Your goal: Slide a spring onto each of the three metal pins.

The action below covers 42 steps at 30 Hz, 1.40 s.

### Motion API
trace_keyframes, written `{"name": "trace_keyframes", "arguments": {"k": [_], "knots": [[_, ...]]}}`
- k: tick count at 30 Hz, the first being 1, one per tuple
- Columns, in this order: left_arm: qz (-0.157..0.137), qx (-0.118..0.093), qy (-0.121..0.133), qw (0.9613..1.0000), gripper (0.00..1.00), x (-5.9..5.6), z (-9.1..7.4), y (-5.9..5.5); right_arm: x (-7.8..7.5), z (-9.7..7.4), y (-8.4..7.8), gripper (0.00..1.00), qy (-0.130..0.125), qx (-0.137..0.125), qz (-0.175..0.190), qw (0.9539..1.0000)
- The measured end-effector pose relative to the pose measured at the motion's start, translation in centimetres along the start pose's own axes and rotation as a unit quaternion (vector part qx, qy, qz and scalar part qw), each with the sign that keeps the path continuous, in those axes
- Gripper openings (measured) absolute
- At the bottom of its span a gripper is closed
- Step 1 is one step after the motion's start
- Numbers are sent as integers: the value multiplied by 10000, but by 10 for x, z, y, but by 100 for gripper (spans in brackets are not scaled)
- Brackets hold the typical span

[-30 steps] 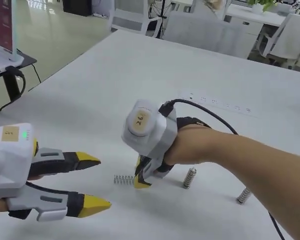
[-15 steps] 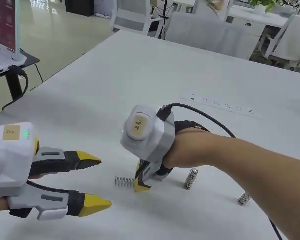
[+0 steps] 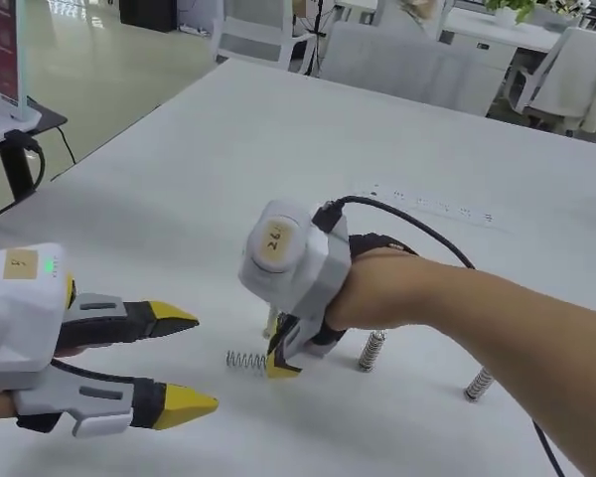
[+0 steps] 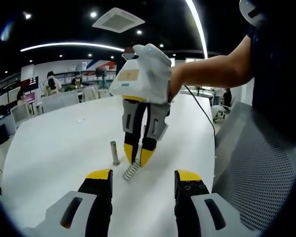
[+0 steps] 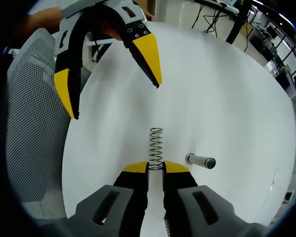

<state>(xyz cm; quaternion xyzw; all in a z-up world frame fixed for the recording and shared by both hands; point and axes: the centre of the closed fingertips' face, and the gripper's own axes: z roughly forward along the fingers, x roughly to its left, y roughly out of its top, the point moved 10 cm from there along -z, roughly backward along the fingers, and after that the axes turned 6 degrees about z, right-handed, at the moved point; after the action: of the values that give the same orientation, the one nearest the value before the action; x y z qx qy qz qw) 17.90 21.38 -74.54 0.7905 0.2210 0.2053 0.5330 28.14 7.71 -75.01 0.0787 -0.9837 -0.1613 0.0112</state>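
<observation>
A loose spring point(image 3: 243, 359) lies flat on the white table, and my right gripper point(image 3: 279, 365) is shut on its near end. In the right gripper view the spring point(image 5: 156, 144) runs forward out of the yellow tips point(image 5: 155, 167). A bare metal pin point(image 5: 200, 160) stands just to the right. That pin point(image 4: 114, 152) also stands beside the right gripper point(image 4: 138, 157) in the left gripper view. Two other pins carry springs point(image 3: 371, 350) point(image 3: 478, 383). My left gripper point(image 3: 184, 360) hovers open at the lower left with nothing in it.
The white table point(image 3: 228, 179) stretches far ahead, with a flat power strip point(image 3: 432, 207) beyond the hand. The right gripper's black cable point(image 3: 407, 219) loops over the forearm. A mesh chair point(image 5: 32, 123) stands at the table's edge.
The right gripper stays at the spring's end with barely any movement. The left gripper holds still and open.
</observation>
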Motion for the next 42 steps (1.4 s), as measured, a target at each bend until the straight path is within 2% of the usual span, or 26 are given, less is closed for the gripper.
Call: {"name": "trace_keyframes", "arguments": {"k": [5, 22, 32, 42], "knots": [[37, 4, -82, 10000, 44, -1, 5, 2, 4, -12, -2, 8, 12, -104, 38, 9999], [167, -74, -401, 9990, 42, -6, 24, 12, 27, -47, -24, 8, -8, -98, 79, 9999], [299, -158, -692, 9970, 40, -12, 37, 24, 42, -69, -34, 8, -62, -104, 75, 9999], [463, -208, -950, 9942, 36, -18, 48, 38, 49, -78, -39, 8, -115, -99, 79, 9999]]}}
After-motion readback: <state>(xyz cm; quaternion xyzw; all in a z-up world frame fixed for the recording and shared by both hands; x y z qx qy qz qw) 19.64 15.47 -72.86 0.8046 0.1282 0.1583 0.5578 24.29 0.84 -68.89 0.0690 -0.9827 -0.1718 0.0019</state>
